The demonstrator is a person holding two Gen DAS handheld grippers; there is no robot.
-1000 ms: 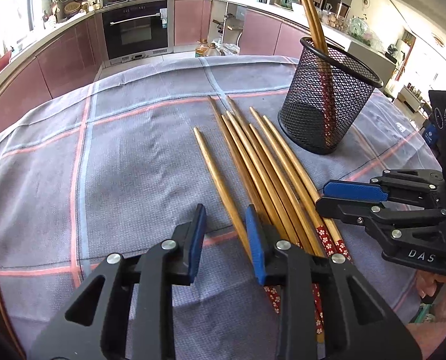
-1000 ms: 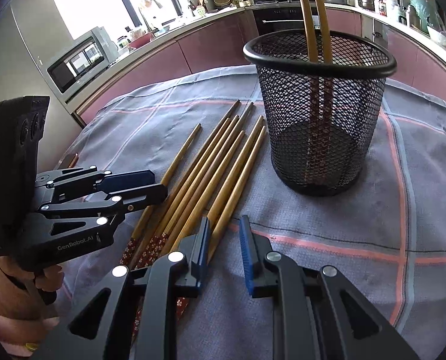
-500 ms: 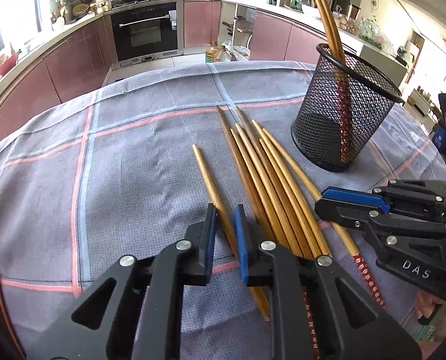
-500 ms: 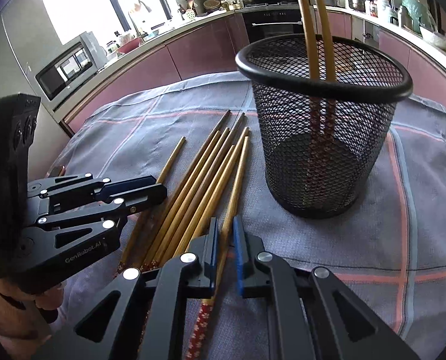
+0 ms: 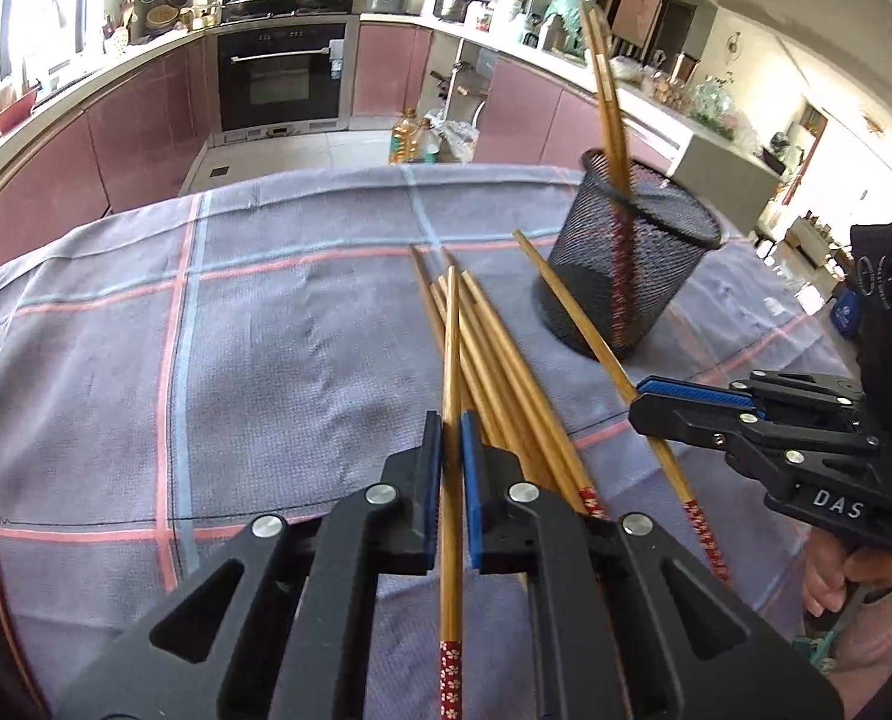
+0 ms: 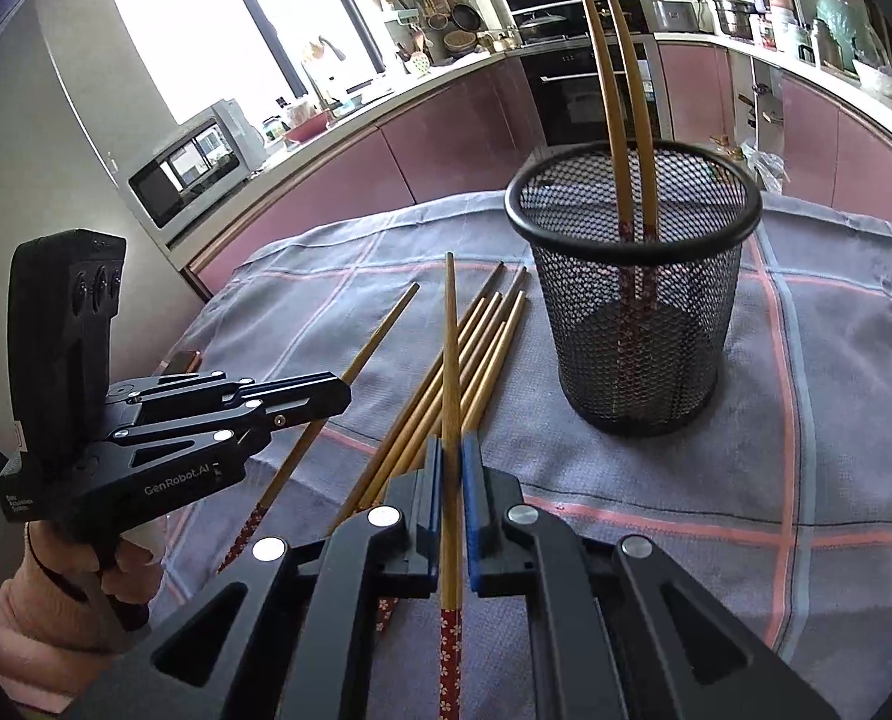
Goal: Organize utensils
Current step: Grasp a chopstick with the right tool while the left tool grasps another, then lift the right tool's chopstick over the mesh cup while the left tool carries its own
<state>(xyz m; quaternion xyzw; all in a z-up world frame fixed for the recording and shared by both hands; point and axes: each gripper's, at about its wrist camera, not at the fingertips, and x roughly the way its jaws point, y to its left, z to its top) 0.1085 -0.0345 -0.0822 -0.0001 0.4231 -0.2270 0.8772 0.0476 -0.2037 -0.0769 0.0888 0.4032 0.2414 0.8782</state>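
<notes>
Black left gripper [image 5: 451, 450] with blue-padded jaws, seemingly pink sleeve [image 6: 2, 618].

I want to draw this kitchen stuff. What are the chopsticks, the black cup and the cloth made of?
Chopsticks: probably bamboo or wood, smooth golden brown, with red flowered ends.
Cup: looks like black metal wire mesh, since you can see the two chopsticks standing inside through it.
Cloth: woven fabric, matte grey with pink and blue stripes, slightly wrinkled.

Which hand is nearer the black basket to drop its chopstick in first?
Probably the right. The right gripper is shut on a chopstick, with the mesh basket close ahead. The left gripper also grips a chopstick, but from there the basket sits further off.
</notes>
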